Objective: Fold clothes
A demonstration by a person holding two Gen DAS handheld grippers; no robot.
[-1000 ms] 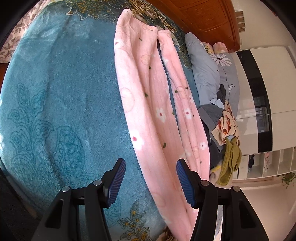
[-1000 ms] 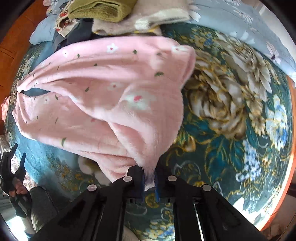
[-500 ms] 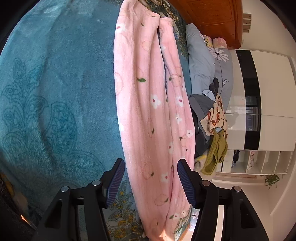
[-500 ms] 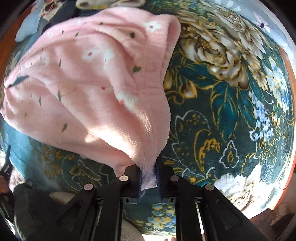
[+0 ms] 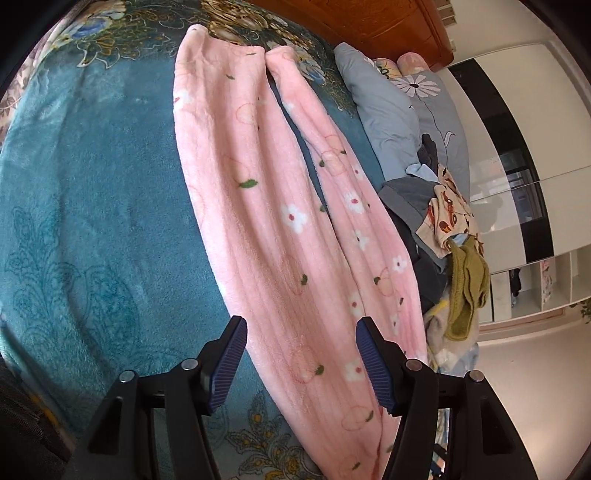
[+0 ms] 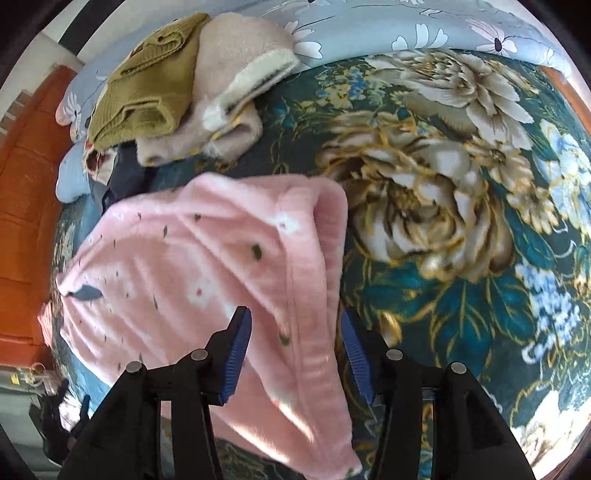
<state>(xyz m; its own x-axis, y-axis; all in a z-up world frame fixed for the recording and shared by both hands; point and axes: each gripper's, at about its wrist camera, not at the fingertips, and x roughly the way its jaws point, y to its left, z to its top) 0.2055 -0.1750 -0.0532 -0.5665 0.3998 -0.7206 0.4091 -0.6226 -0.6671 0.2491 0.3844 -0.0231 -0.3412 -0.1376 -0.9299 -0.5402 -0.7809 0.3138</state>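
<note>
Pink fleece trousers with small flowers [image 5: 280, 206] lie stretched lengthwise on the teal blanket, both legs running away from me in the left wrist view. My left gripper [image 5: 301, 358] is open and empty above their near end, a finger on either side. In the right wrist view the waist end of the trousers [image 6: 221, 280] lies rumpled and folded over on the blanket. My right gripper [image 6: 295, 354] is open just above it, its blue pads [image 6: 236, 354] straddling the waistband edge without holding it.
The teal floral blanket [image 5: 92, 192] covers the bed. A heap of clothes, with an olive knit [image 6: 147, 85] and a beige fleece [image 6: 229, 92], lies beside the trousers. Grey flowered pillows [image 5: 402, 107] and an orange wooden headboard [image 5: 369, 22] are at the far end. A wardrobe [image 5: 517, 147] stands beyond.
My right gripper was shut on the trousers' waist edge and has opened; the cloth has dropped onto the blanket. My left gripper stayed open and shifted over the legs.
</note>
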